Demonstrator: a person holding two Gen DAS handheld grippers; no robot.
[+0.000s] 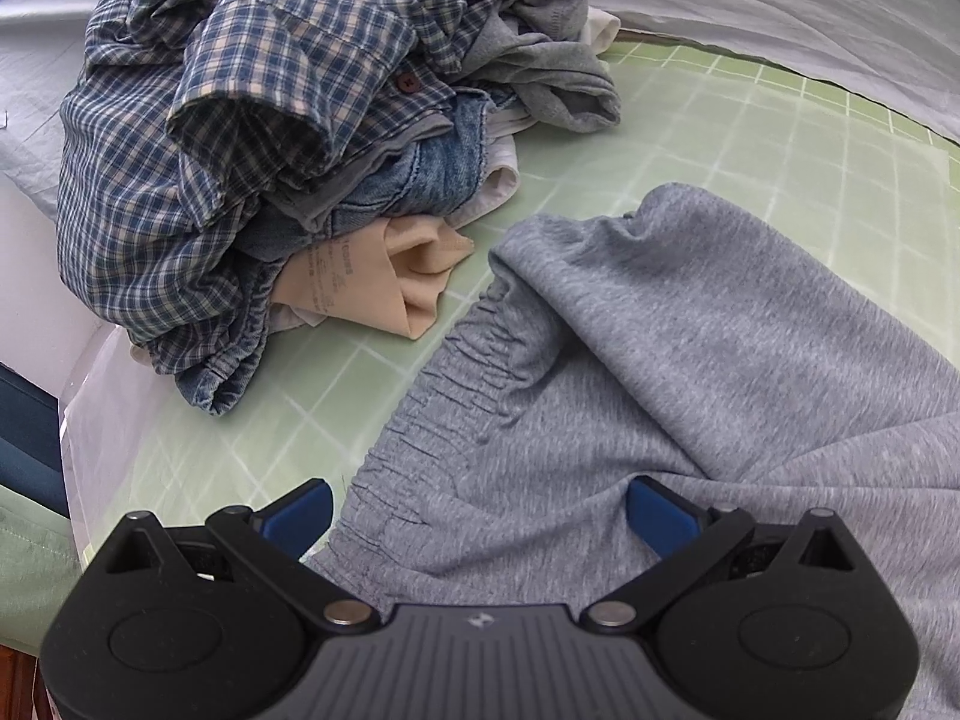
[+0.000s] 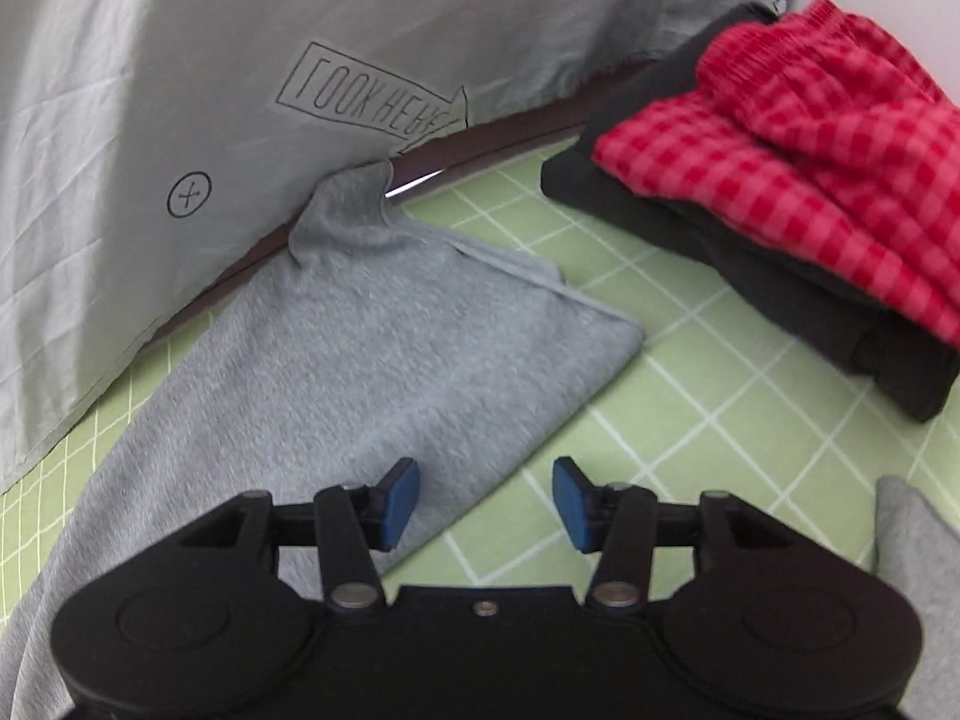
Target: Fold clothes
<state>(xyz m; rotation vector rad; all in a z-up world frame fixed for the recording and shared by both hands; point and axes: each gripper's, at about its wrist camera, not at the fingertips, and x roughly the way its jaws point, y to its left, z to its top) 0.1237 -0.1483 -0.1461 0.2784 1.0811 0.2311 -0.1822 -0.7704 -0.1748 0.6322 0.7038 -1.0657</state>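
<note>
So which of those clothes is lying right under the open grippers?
The plain grey sweatpants, spread flat on the green grid mat. The left gripper hangs over their gathered waistband; the checked shirt and the rest sit crumpled in a heap behind.

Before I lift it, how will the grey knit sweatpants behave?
The grey knit sweatpants will likely go floppy: they lie creased on the green grid mat. The gathered elastic waistband probably gives firmer grip. One leg would likely trail.

sweatpants point(image 1: 690, 360) on cutting mat point(image 1: 750, 138) | unfolded clothes pile point(image 1: 240, 138) left-behind, on mat | folded stack point(image 2: 780, 180) right-behind sweatpants leg point(image 2: 372, 348), apart
</note>
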